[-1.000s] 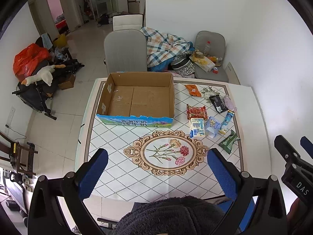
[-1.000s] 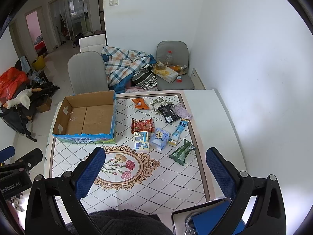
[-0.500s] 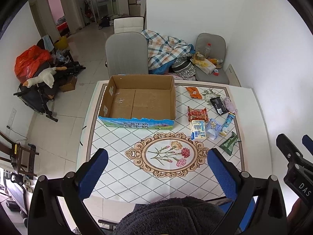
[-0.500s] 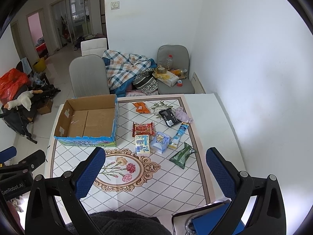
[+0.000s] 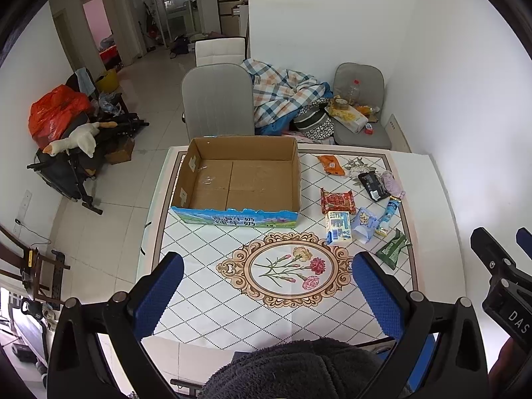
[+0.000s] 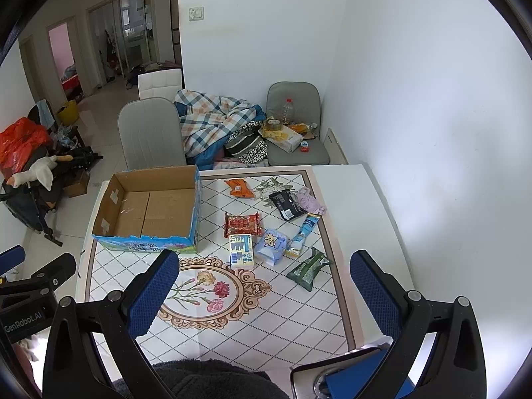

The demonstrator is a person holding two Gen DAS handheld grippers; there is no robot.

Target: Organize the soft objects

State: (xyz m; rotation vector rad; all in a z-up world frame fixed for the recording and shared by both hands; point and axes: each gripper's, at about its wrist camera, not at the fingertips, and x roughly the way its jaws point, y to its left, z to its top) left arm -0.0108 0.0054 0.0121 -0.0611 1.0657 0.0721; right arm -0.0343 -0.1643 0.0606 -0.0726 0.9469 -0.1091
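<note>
A white table [image 5: 442,199] with a diamond-pattern cloth and a floral medallion in the middle carries everything. On its far left part stands an open brown cardboard box [image 5: 239,179] with a blue printed front wall; inside it only the bare bottom shows. To the right of the box, well apart from it, the soft packets lie in a loose group. An orange packet [image 6: 238,188] is the farthest one. Nearer is a black pouch [image 6: 286,204], touching a pale purple crumpled cloth [image 6: 311,200] on its right. A red snack packet [image 6: 242,224] lies just behind a white tissue pack with blue print [image 6: 240,255]. Beside the tissue pack is a light blue pack with a star [image 6: 271,245], then a slim blue and white tube sachet [image 6: 304,229], and closest to the table's right edge a dark green packet [image 6: 309,267].

The left gripper [image 5: 267,291] hovers above the near edge of the table, its blue-padded fingers wide apart and holding nothing. The right gripper [image 6: 262,291] hangs the same way, also spread and with nothing between the pads. Behind the table stands a grey chair [image 5: 217,99].
</note>
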